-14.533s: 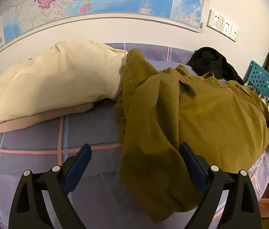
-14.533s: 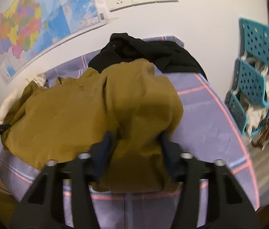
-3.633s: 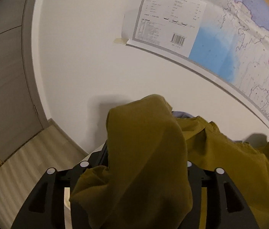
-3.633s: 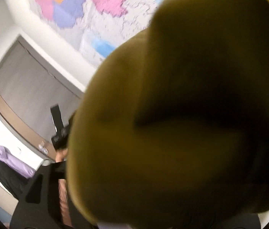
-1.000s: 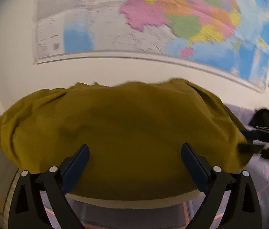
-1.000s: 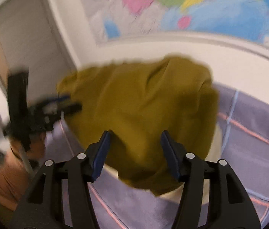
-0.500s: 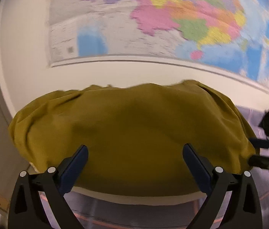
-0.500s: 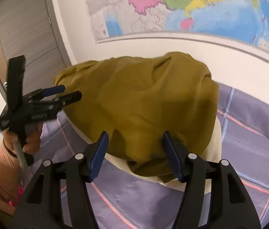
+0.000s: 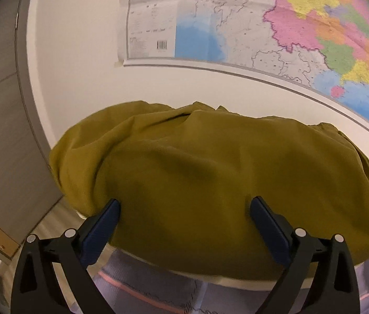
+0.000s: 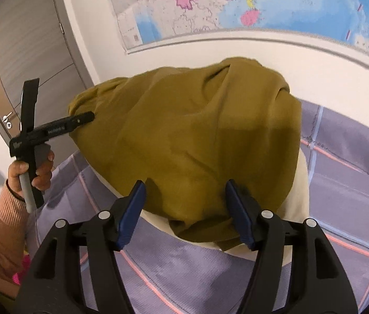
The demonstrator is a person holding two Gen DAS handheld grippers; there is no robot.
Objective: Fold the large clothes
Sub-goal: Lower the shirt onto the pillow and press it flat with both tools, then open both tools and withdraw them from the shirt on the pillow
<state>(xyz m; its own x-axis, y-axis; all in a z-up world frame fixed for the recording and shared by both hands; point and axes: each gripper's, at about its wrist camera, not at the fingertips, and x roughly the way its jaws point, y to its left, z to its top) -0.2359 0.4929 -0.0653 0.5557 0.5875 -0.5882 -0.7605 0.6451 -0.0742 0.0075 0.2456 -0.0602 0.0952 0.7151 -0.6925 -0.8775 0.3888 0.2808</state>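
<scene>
An olive-brown garment (image 9: pixel 210 183) lies heaped over a cream pillow (image 10: pixel 299 196) on the bed; it also shows in the right wrist view (image 10: pixel 189 141). My left gripper (image 9: pixel 184 209) is open, its blue pads just in front of the garment's near edge, holding nothing. My right gripper (image 10: pixel 185 196) is open at the garment's near hem, empty. In the right wrist view the left gripper (image 10: pixel 79 119) shows from the side at the garment's left end, held by a hand in an orange sleeve.
The bed has a purple checked sheet (image 10: pixel 354 157) with pink lines. A wall map (image 9: pixel 276 26) hangs behind the pillow. A grey door (image 10: pixel 27 52) stands at the left, with wood floor (image 9: pixel 51 217) below it.
Both grippers let go of the garment, which now rests over the pillow. In the last second the left gripper swung left toward the door and the right drew slightly closer.
</scene>
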